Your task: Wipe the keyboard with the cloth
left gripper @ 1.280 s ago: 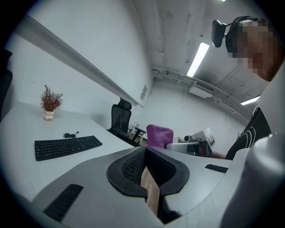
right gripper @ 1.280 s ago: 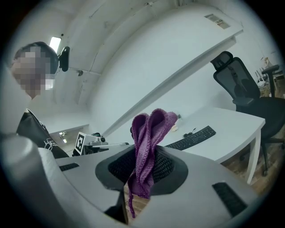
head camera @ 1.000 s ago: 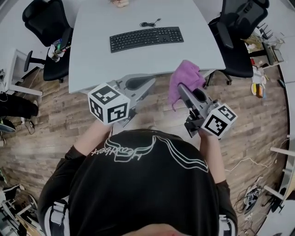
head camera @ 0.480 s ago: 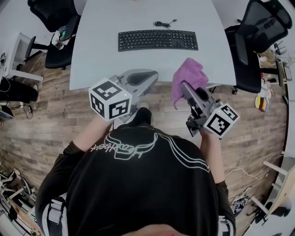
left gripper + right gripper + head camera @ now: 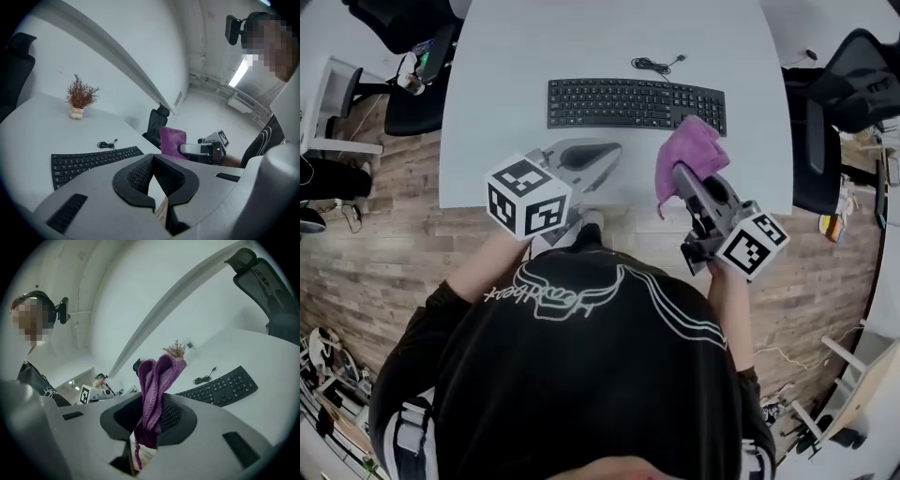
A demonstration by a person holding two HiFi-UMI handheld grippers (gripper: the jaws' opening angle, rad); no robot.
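Note:
A black keyboard [image 5: 636, 103] lies across the white table [image 5: 497, 122], also seen in the left gripper view [image 5: 91, 161] and the right gripper view [image 5: 220, 387]. My right gripper [image 5: 680, 178] is shut on a purple cloth [image 5: 689, 152], which bunches up above the jaws [image 5: 157, 380] just short of the keyboard's right end. My left gripper [image 5: 607, 151] hovers over the table's near edge, short of the keyboard, its jaw tips closed together [image 5: 153, 157] with nothing between them. From the left gripper view the cloth [image 5: 172, 142] hangs to the right.
A coiled black cable [image 5: 654, 65] lies behind the keyboard. A small dried plant [image 5: 80, 96] stands at the far side of the table. Black office chairs stand at the right [image 5: 853, 89] and at the far left [image 5: 408, 28]. Wood floor lies below the table's near edge.
The table and keyboard have drawn closer. Both grippers have moved from over the floor to over the table's near edge, the cloth now near the keyboard's right end.

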